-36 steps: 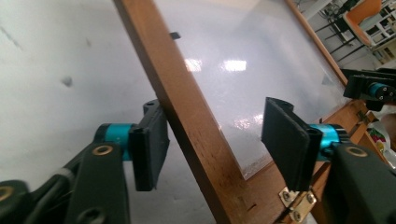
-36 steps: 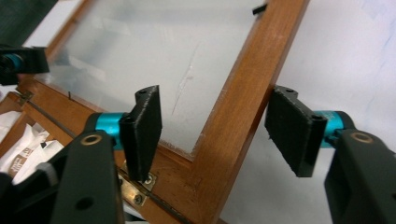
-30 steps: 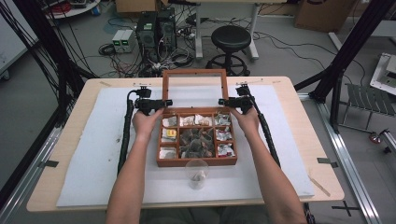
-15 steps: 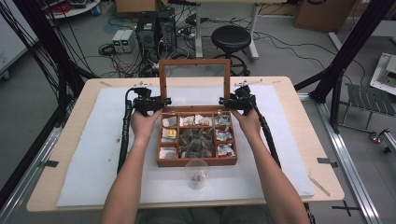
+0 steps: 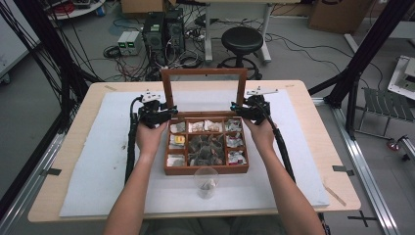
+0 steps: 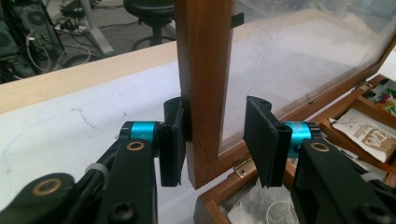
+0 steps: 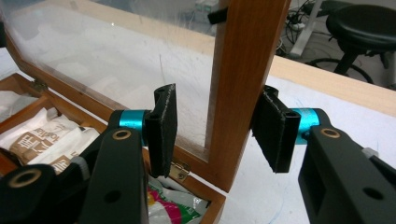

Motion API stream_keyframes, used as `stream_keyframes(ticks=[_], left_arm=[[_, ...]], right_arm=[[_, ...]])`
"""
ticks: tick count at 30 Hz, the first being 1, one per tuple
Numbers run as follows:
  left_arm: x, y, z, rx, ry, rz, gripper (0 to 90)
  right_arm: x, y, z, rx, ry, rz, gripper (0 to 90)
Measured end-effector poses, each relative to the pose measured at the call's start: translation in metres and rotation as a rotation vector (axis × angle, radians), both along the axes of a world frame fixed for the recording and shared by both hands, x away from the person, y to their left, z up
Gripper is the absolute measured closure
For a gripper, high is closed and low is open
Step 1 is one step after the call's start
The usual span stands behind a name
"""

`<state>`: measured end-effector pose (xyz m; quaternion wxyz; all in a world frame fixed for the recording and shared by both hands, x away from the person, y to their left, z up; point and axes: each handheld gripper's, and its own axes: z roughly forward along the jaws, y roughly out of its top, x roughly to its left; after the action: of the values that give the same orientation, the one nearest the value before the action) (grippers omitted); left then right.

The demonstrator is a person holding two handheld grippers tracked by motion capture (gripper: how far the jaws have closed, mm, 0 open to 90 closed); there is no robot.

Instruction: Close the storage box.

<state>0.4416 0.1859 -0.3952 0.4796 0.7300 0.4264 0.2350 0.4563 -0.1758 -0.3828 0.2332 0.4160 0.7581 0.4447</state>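
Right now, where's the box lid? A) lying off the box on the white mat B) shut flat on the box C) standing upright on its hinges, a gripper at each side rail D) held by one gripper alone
C: the glass-paned lid stands upright at the back of the wooden box, with the left gripper astride its left rail and the right gripper astride its right rail.

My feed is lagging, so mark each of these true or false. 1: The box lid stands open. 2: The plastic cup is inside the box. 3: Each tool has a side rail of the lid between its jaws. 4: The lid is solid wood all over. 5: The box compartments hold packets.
1: True; the lid stands upright on the box.
2: False; the cup stands on the white mat in front of the box.
3: True for the left tool and the right tool.
4: False; it is a wooden frame around a clear pane.
5: True; packets lie in them.
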Motion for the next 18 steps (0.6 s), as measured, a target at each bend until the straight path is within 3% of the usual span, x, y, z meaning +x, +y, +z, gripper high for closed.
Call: stream_keyframes(ticks=[6, 11, 18], left_arm=[[-0.009, -0.002, 0.000, 0.024, -0.026, 0.008, 59.0], [-0.015, -0.004, -0.001, 0.037, -0.041, 0.001, 56.0], [-0.020, -0.002, 0.003, 0.041, -0.055, -0.006, 53.4]], right_arm=[[-0.012, 0.002, -0.001, -0.027, -0.042, -0.003, 53.6], [-0.019, 0.004, 0.002, -0.047, -0.034, -0.006, 51.6], [-0.028, 0.004, -0.001, -0.046, -0.060, -0.010, 51.3]])
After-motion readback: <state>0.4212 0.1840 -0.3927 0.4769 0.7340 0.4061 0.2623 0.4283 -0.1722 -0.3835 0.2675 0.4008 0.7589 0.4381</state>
